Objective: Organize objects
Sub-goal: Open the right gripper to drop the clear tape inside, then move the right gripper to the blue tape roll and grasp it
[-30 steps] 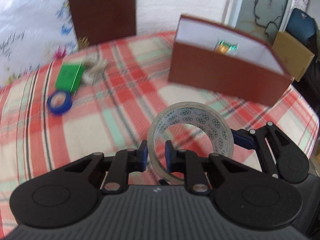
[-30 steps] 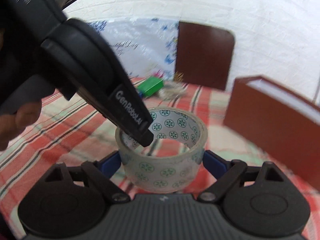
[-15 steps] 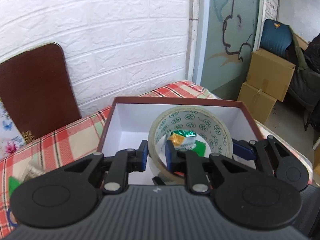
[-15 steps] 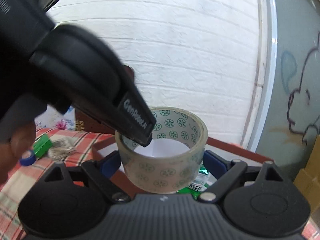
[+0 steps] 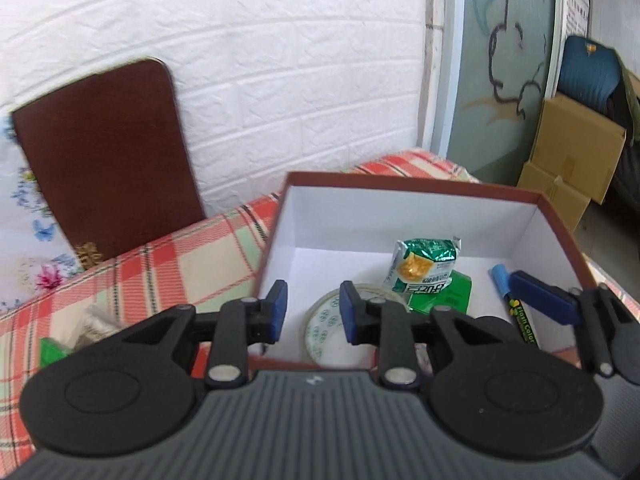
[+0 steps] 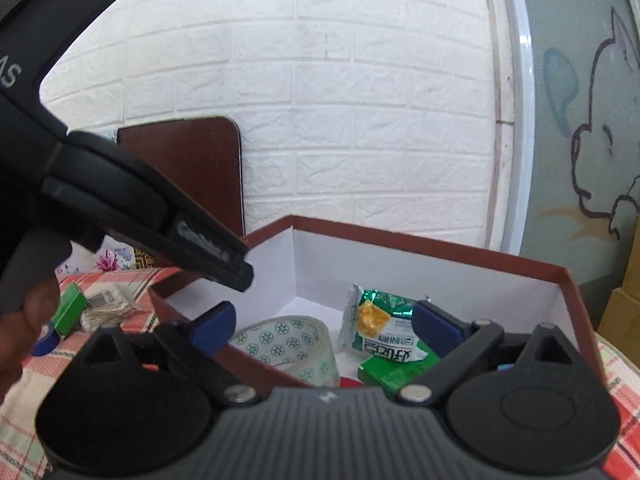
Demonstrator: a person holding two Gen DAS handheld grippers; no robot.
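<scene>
Tape roll: I see the clear tape roll (image 5: 334,330) with its green flower print lying on the white floor of the box, near the front wall, free of both sets of fingers.
Box: the brown box (image 5: 412,186) with a white inside stands open on the checked surface (image 5: 160,264).
Box contents: beside the tape lie a green snack packet (image 5: 424,270) on top of a green carton (image 5: 456,296), and a blue-capped marker (image 5: 516,312) toward the right wall.
Left gripper: my left gripper (image 5: 312,316) hangs over the box's front edge; its fingers have just been opening and now stand apart, released, with the roll below and beyond them, untouched.
Right gripper: my right gripper (image 6: 320,326) sits over the same front edge, its 2 fingers spread wide, having just opened further, with nothing pressed between them.
Left of the box: a green pack (image 6: 72,310), a crumpled clear wrapper (image 6: 108,306) and a blue ring (image 6: 44,342) rest on the surface.
Behind: a dark brown board (image 5: 104,160) leans against the white brick wall (image 5: 280,60).
</scene>
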